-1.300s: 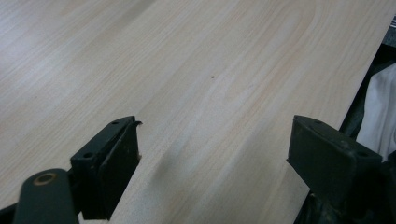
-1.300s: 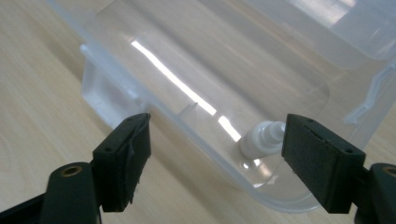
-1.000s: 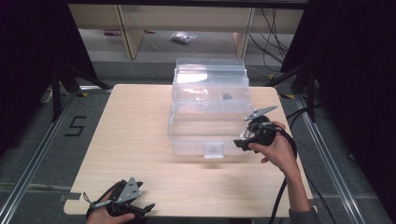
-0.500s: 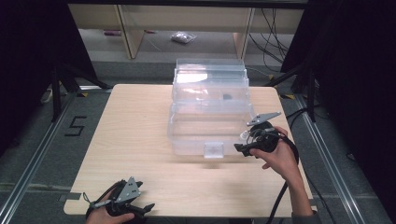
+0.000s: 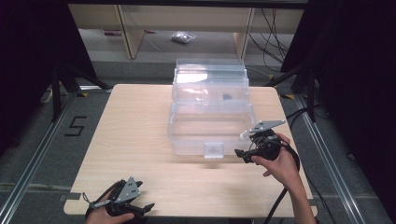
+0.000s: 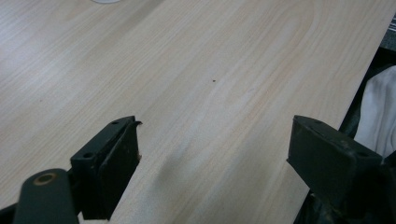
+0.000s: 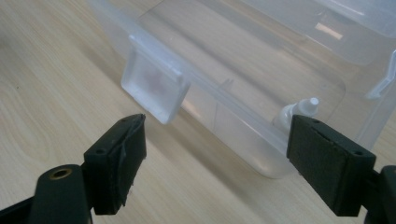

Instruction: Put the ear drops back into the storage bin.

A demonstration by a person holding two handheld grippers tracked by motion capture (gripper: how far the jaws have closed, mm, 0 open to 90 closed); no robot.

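A black "5" marks the floor (left of the table).

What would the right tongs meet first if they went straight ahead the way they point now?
Probably the front wall of the clear plastic box, near its latch tab. The right tongs are open and aimed at it, with only bare table between; depth is unclear.

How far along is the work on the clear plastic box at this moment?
Early stage. The clear box stands on the table, and whether its latch is fastened cannot be told. In hand: the right gripper hovers open just before the latch, not touching. The left gripper rests open at the table's near edge. Handling the box remains.
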